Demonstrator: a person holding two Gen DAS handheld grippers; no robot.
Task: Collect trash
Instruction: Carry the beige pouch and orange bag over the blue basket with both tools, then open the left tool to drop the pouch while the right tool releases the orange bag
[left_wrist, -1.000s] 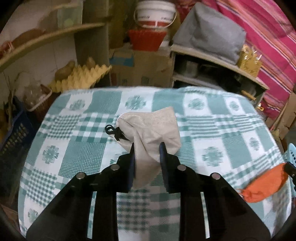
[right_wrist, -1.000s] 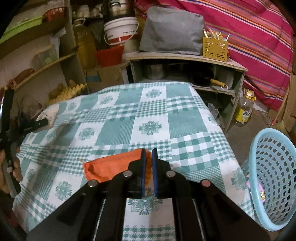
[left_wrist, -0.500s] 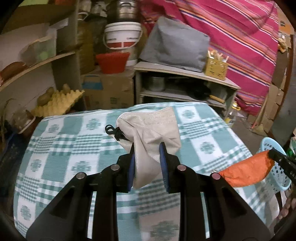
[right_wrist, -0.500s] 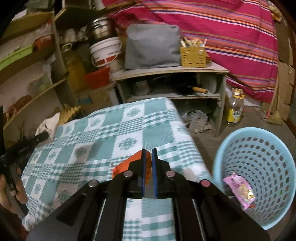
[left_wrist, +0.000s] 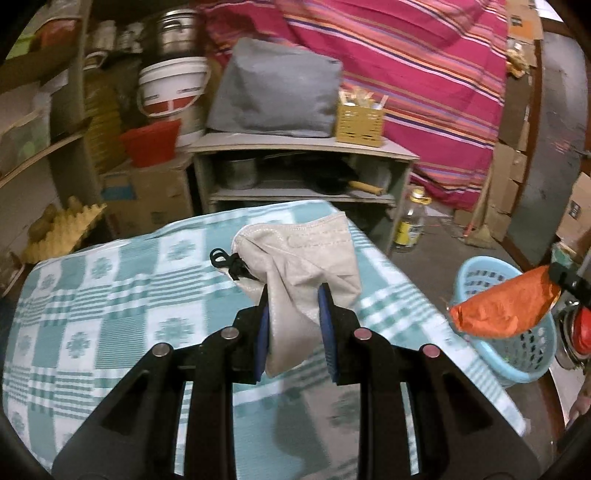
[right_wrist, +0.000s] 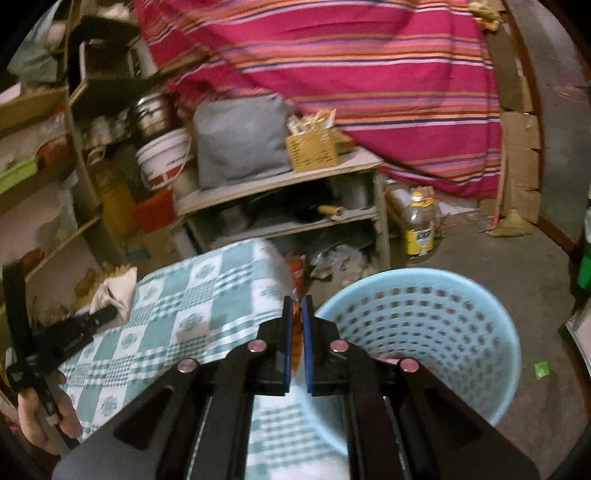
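On the left, the left gripper (left_wrist: 293, 310) pinches a crumpled beige mask (left_wrist: 303, 266) between its blue pads, holding it up above the checked tablecloth (left_wrist: 110, 295); a black ear loop (left_wrist: 229, 264) dangles at the mask's left side. No other litter shows on the visible part of the cloth. Further right, the right gripper (right_wrist: 296, 317) is pressed together on an orange wrapper (left_wrist: 502, 310), seen edge-on as a thin orange sliver between its pads in its own view. From the left camera the wrapper hangs in the air over the near rim of the blue basket (right_wrist: 480, 321), which stands on the floor just beside the table's right edge. Something pinkish lies at the basket's bottom, too hidden to name. My reading: both pieces are picked up and neither is dropped yet. The wrapper looks nearly ready for release, while the mask has yet to be carried across to the basket.
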